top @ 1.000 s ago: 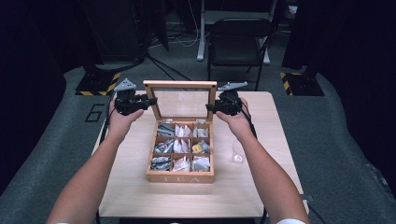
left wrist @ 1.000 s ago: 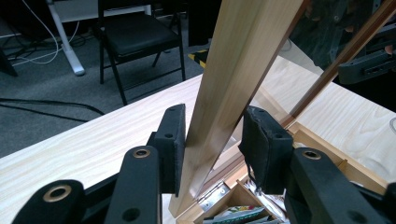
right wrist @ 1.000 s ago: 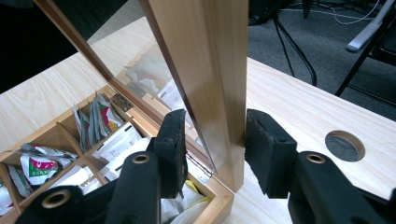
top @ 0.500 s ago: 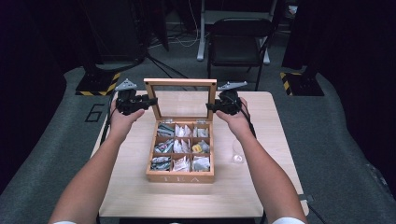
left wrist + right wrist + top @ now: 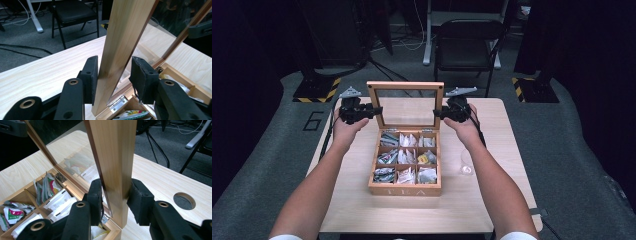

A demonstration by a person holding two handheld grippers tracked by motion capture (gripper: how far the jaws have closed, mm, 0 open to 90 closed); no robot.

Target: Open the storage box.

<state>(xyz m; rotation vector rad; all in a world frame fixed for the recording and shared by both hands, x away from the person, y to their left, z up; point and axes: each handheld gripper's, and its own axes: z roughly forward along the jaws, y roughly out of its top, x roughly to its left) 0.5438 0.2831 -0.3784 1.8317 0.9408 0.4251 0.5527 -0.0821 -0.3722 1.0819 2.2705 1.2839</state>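
Tea box lid (image 5: 405, 105) standing upright, one hand-held gripper at each side rail.

You are bracketing the glass-paned lid of the wooden tea box (image 5: 405, 189) at the middle of the bench (image 5: 492, 200): the left hand-held gripper (image 5: 113, 75) has one pad touching the left rail and the other just off it, and the right hand-held gripper (image 5: 115, 195) is pinching the right rail between both pads. The tea bags (image 5: 407, 159) are lying exposed in their compartments, so the lid looks fully raised; whether you are finishing the opening or starting to close it can't be told.
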